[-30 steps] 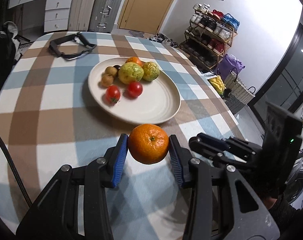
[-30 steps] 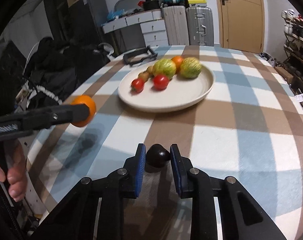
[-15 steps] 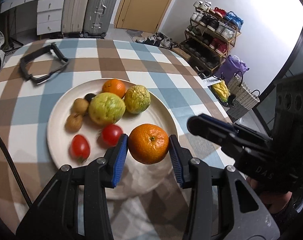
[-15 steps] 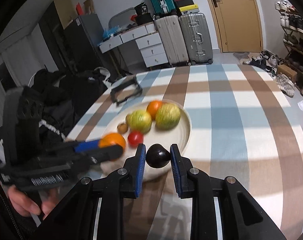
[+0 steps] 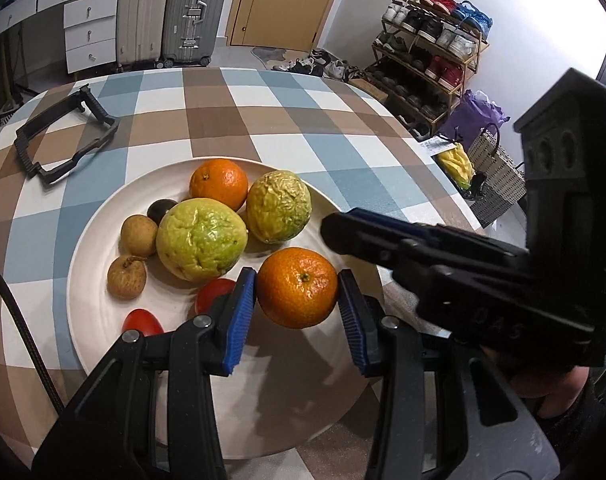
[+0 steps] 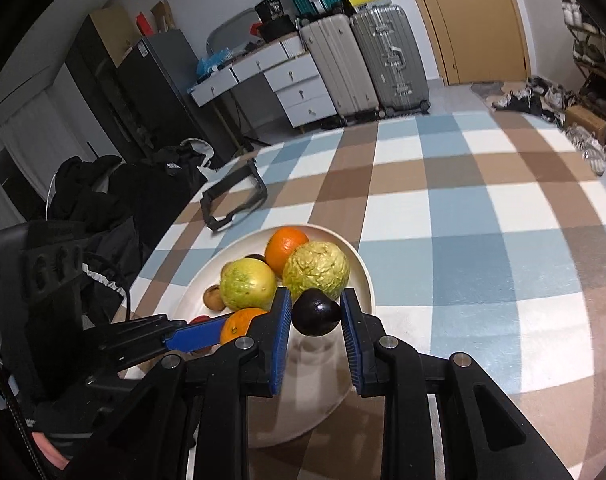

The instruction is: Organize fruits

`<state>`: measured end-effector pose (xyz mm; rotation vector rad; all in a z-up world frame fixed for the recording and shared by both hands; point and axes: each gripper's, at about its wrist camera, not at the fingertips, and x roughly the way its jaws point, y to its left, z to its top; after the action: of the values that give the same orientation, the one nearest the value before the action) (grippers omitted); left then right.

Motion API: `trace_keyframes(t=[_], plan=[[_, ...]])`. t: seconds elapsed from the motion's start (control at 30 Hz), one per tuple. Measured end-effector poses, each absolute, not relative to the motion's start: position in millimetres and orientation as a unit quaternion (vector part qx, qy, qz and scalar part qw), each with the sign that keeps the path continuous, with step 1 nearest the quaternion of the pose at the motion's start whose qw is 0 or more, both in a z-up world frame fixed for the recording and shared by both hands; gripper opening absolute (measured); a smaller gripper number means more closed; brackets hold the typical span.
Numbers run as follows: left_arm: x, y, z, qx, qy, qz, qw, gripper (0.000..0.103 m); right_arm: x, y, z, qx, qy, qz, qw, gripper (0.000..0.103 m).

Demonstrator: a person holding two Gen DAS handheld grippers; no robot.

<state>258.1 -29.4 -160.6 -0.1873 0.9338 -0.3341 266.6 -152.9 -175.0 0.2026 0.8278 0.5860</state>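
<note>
Two grippers hung over the cream plate: the left gripper clenched a round tangerine with its stem dimple facing the camera, while the right gripper pinched a dark fruit, its long axis lying roughly sideways between the blue pads.

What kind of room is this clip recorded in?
Most likely a home dining or living area near the entrance: a checked-cloth table with a fruit plate, a shoe rack, suitcases and a door.
</note>
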Motion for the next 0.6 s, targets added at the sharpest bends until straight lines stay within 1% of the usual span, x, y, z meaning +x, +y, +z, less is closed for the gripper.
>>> trace_keyframes(t=[0.17,0.47,0.6], plan=[[259,-32,-164,-0.086,0.448,-0.162,0.875,0.038,272,-153,-185,0.112,0.402,0.282,0.864,0.026],[261,-36,-166,-0.087,0.446,-0.17,0.875,0.038,274,-153,-189,0.107,0.404,0.27,0.867,0.026],[259,-38,-161,-0.081,0.435,-0.171,0.881,0.039,275,-155,-190,0.11,0.402,0.266,0.869,0.029]])
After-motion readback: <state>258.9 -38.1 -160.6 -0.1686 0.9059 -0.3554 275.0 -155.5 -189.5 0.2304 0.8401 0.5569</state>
